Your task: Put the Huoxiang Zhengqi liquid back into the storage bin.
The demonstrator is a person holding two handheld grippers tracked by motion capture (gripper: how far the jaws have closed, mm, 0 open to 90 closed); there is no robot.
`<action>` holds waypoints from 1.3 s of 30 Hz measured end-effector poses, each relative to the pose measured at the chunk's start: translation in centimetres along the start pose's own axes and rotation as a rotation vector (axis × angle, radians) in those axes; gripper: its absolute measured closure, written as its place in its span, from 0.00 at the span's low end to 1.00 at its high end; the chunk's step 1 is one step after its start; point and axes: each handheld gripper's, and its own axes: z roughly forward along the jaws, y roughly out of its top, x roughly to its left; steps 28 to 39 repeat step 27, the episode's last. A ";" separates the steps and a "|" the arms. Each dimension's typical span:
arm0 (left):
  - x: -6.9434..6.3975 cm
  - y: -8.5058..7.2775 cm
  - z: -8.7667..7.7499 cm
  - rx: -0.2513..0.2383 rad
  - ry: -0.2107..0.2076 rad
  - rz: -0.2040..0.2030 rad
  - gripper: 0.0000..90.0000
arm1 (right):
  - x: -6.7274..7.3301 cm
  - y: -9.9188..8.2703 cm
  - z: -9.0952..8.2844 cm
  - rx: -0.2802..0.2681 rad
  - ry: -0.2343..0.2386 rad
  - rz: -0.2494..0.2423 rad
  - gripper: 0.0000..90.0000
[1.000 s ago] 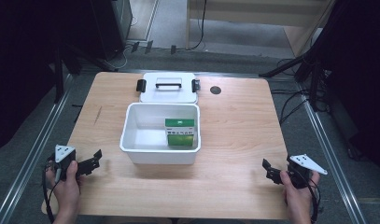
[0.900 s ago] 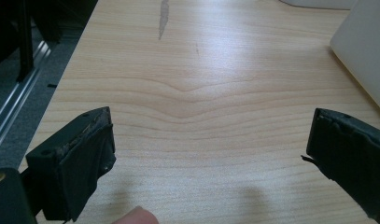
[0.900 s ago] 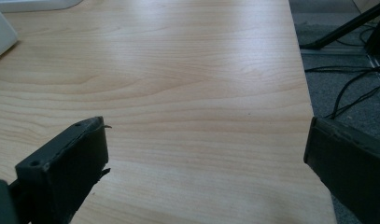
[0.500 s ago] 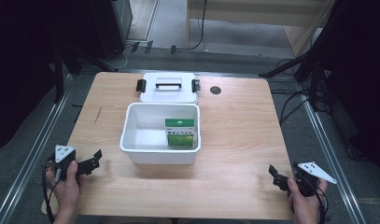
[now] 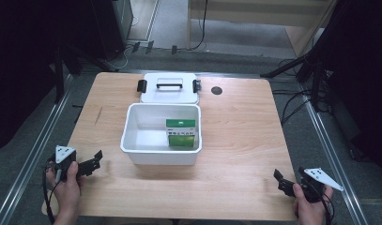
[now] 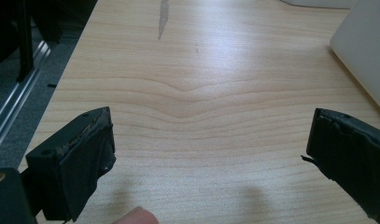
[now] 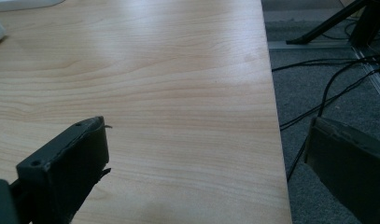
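A white plastic bin point(image 5: 160, 157) stands open in the middle of the wooden table point(image 5: 240, 131). A green-and-white box point(image 5: 181, 132) stands upright inside it, against the right wall. The bin's white lid point(image 5: 169, 87), with a black handle and black side latches, lies flat just behind it. My left gripper point(image 5: 96, 159) rests near the front left edge, left of the bin, open and empty point(image 6: 211, 135). At the front right corner my right gripper point(image 5: 279, 180) is held open and empty point(image 7: 206, 144), one jaw past the table's right edge.
A small black round hole point(image 5: 217, 90) sits in the table right of the lid. A corner of the bin point(image 6: 365, 51) shows in the left gripper view. Metal rails, cables point(image 7: 327, 100) and stand legs lie on the floor around the table.
My right gripper has drawn back toward the front right corner of the table. The left gripper has barely moved. The bin, box and lid are as before.
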 end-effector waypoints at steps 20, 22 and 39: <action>-0.1 0.0 0.1 0.005 -0.003 0.007 0.02 | 0.6 -0.3 -0.1 0.025 -0.028 -0.015 0.00; -0.1 0.0 0.1 0.004 -0.003 0.007 0.02 | 0.7 -0.3 -0.1 0.029 -0.032 -0.025 0.00; -0.1 0.0 0.1 0.005 -0.003 0.007 0.02 | 0.7 -0.2 0.0 0.042 -0.030 -0.026 0.00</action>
